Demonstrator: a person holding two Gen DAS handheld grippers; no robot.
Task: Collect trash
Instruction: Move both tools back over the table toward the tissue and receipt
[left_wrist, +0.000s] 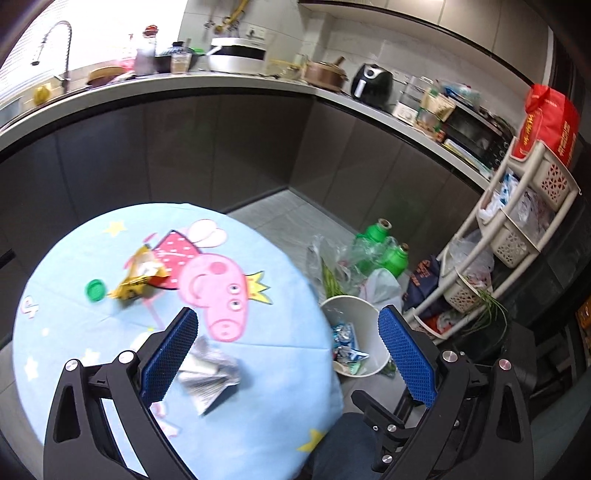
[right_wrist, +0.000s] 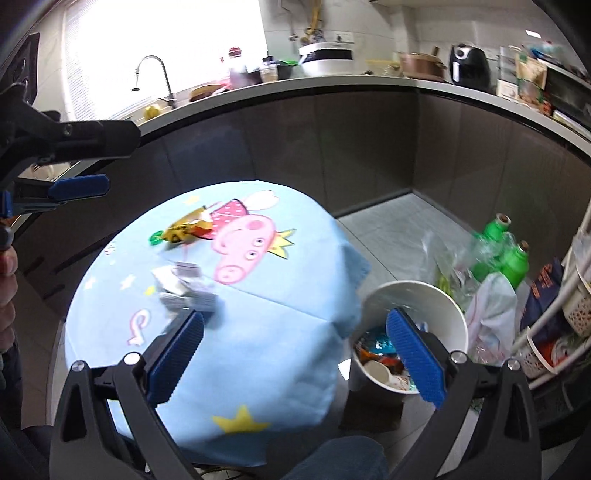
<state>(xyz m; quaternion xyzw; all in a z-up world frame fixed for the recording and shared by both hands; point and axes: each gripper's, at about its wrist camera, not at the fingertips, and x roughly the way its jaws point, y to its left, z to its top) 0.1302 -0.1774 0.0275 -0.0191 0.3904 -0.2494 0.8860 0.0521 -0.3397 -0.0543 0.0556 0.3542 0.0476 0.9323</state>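
While both your grippers, left and right, gape empty, only the right view shows the white paper cup inside the white round bin.

On the surface, a cap lies left of a wrapper; a bin stands right, on the floor.

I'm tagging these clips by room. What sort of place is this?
Most likely a home kitchen. A long countertop carries a sink faucet and a black air fryer, with dark cabinets below. In front stands a small round table under a cartoon cloth, with a white trash bin beside it.
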